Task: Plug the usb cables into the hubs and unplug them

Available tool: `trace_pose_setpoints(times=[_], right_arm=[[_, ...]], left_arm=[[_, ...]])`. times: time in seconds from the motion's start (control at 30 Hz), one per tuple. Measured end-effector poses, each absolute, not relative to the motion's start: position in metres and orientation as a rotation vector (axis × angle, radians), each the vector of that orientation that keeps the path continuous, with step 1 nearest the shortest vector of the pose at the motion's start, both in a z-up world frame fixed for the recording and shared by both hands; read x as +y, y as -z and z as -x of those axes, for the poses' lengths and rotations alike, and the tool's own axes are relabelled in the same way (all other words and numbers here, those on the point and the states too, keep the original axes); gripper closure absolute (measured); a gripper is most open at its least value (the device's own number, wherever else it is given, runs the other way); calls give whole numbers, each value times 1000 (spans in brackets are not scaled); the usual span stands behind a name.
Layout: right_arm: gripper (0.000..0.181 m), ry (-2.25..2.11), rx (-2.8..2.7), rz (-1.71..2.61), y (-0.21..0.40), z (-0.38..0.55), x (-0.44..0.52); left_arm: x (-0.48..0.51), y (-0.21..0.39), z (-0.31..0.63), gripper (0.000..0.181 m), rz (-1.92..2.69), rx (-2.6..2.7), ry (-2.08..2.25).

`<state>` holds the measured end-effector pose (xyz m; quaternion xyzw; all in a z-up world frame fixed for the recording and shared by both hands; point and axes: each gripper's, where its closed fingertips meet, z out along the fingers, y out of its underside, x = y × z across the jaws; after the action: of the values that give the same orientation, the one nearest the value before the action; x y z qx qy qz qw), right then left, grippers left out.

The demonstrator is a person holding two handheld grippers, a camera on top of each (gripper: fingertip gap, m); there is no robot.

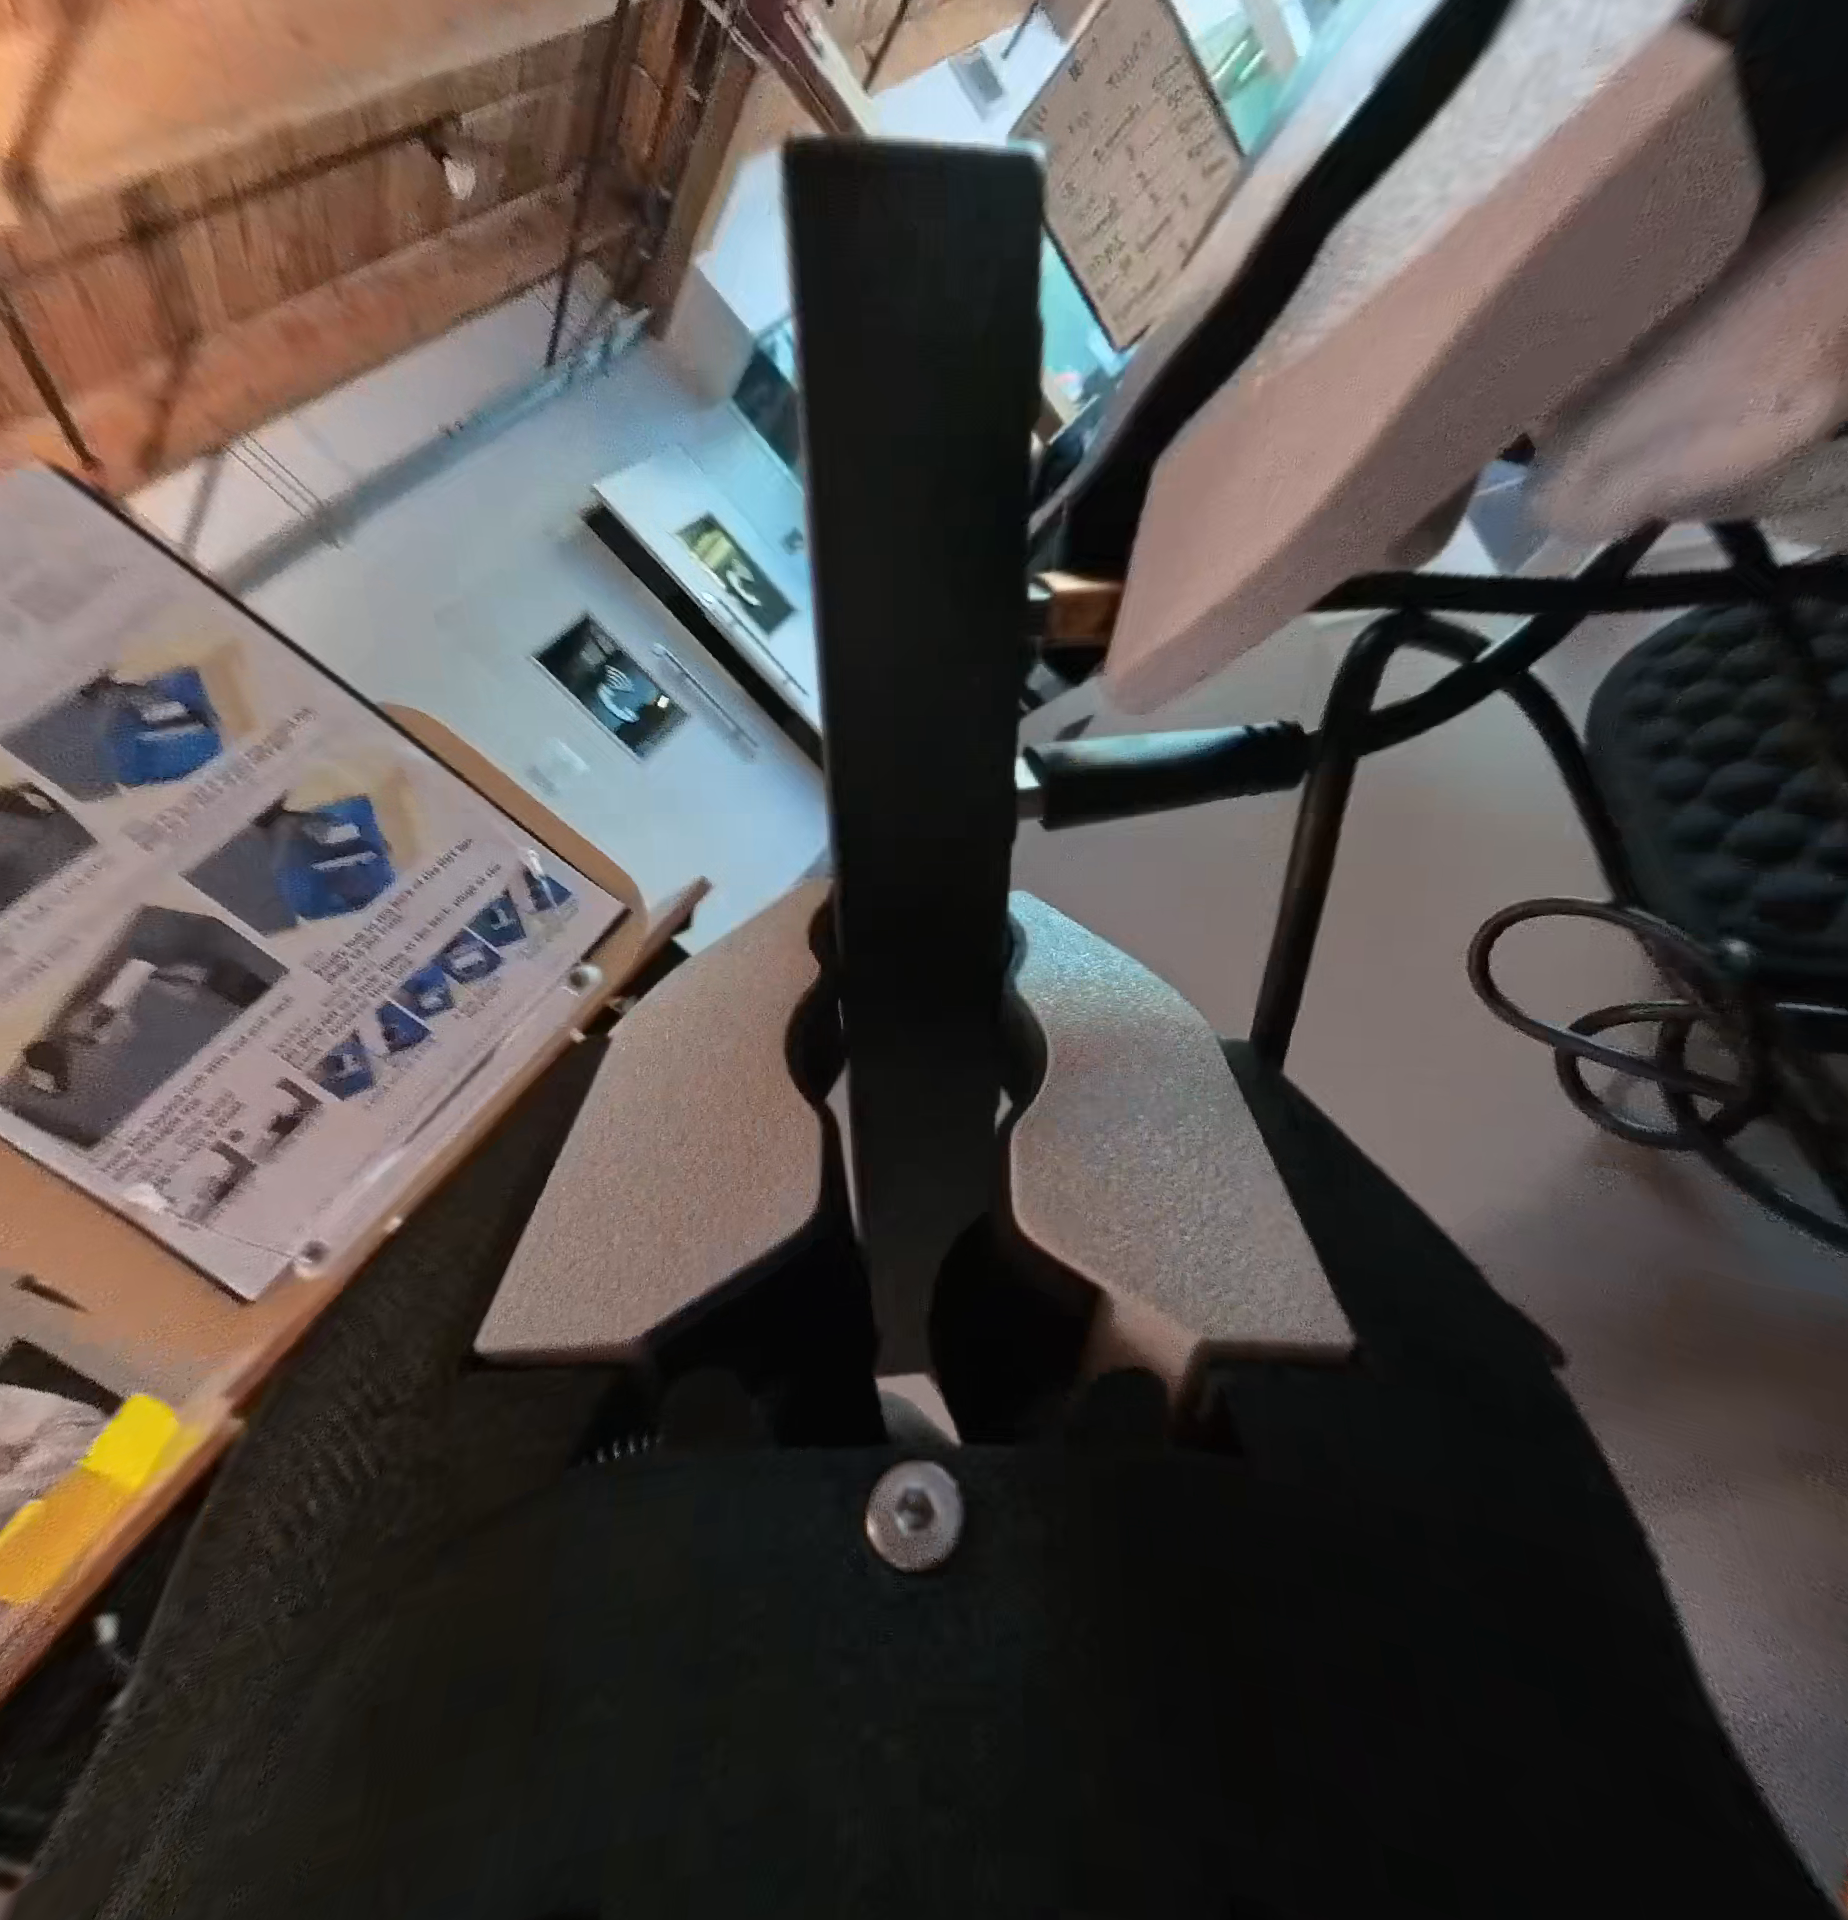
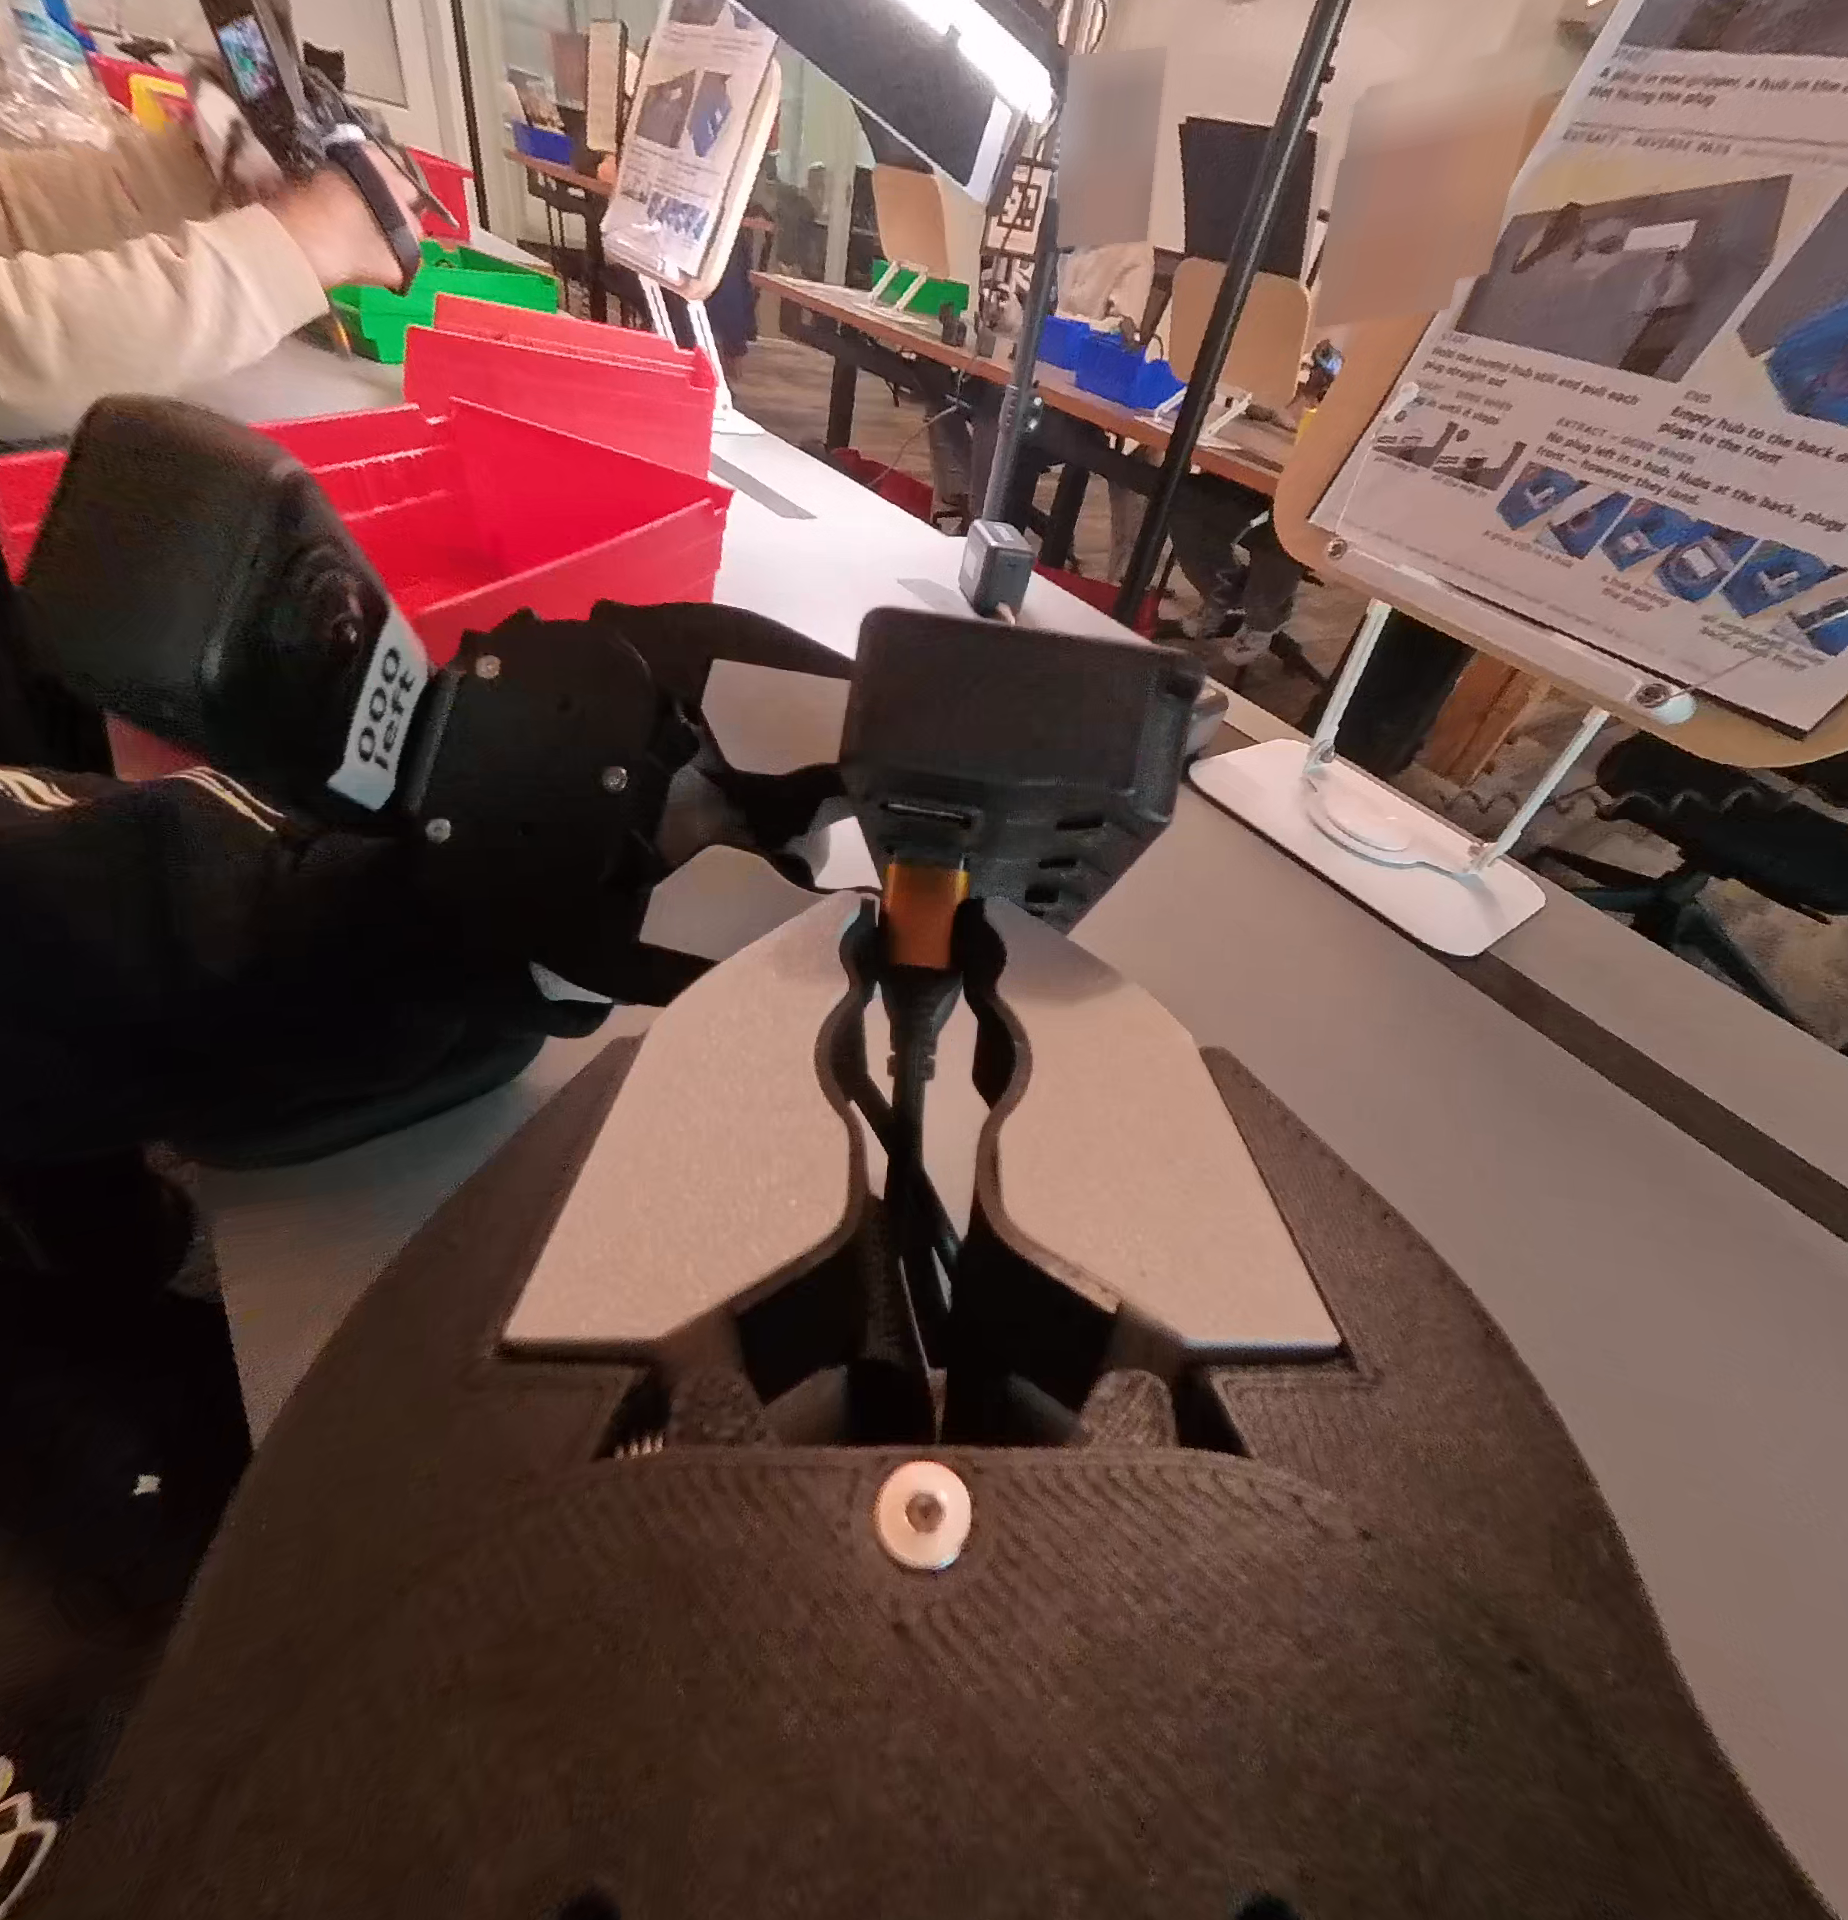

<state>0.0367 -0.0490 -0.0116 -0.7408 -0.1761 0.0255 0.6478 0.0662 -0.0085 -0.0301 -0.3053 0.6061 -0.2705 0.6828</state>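
My left gripper point(image 1: 915, 935) is shut on a black USB hub point(image 1: 915, 582), which stands edge-on between its fingers. In the right wrist view the hub point(image 2: 1013, 717) is held above the grey table, with the left gripper point(image 2: 733, 800) gripping it from the left. My right gripper point(image 2: 920, 935) is shut on an orange USB plug point(image 2: 925, 904) with a black cable. The plug's front end meets the hub's near face just below an empty slot; its metal tip is hidden. The orange plug point(image 1: 1081, 608) peeks out behind the hub. A black plug point(image 1: 1159, 774) meets the hub's right side.
Tangled black cables point(image 1: 1647, 1029) lie on the grey table point(image 2: 1522, 1195) beside a black mesh pad point(image 1: 1751, 769). A red bin point(image 2: 546, 499) stands behind the left gripper. An instruction board point(image 2: 1647, 395) on a white stand point(image 2: 1398, 831) is at the right. A person's sleeve point(image 2: 120, 301) is at the far left.
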Motion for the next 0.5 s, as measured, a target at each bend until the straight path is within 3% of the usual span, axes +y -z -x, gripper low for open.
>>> trace_pose_setpoints(times=[0.23, 0.5], right_arm=[[166, -95, -410, 1741, 16, -45, -55], [166, -484, -256, 1201, -108, -86, -152]], left_arm=[[56, 20, -51, 157, 1061, 1134, 774], [84, 28, -40, 156, 1132, 1095, 803]])
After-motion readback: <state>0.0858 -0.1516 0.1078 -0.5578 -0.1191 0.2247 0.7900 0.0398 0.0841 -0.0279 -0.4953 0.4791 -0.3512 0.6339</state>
